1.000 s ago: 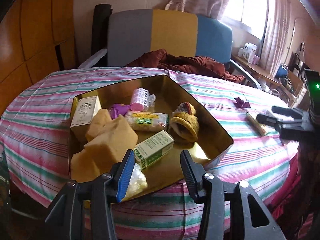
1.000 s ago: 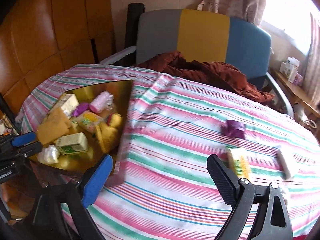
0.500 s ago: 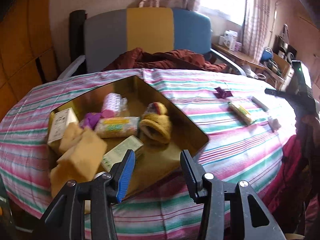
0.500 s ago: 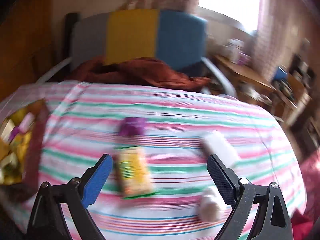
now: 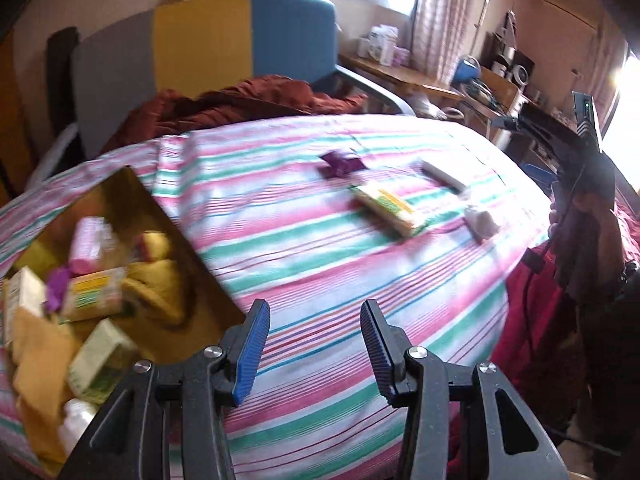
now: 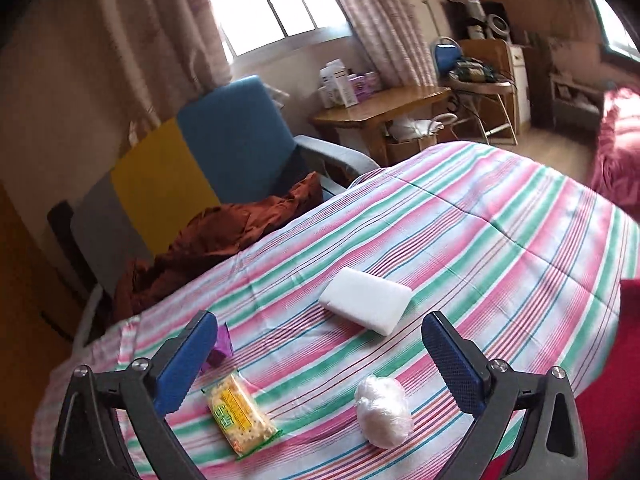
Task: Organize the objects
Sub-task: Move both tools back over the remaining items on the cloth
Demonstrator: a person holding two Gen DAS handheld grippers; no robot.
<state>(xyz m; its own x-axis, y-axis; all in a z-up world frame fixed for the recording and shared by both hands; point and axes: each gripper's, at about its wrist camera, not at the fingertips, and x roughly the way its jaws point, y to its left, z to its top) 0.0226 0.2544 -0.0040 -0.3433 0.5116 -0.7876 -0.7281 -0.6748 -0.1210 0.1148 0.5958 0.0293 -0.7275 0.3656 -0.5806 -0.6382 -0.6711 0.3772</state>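
My left gripper (image 5: 314, 346) is open and empty above the striped tablecloth, just right of the gold tray (image 5: 124, 196), which holds several boxes, packets and yellow sponges. My right gripper (image 6: 320, 360) is open and empty, low over loose items on the cloth: a white block (image 6: 366, 300), a crumpled clear plastic ball (image 6: 383, 410), a yellow cracker packet (image 6: 238, 412) and a purple wrapper (image 6: 220, 344) by the left finger. The left wrist view shows the same cracker packet (image 5: 388, 210), purple wrapper (image 5: 340, 164), white block (image 5: 444, 176) and plastic ball (image 5: 482, 222).
A grey, yellow and blue chair (image 5: 208, 52) with a rust-red cloth (image 5: 240, 104) stands behind the table. A wooden side table (image 6: 380, 108) with boxes is by the window. The right hand and gripper body (image 5: 580, 168) show at the table's right edge.
Both grippers have swung to the right. The tray has slid to the left edge of the left view and left the right view. The loose items now lie between the right gripper's fingers.
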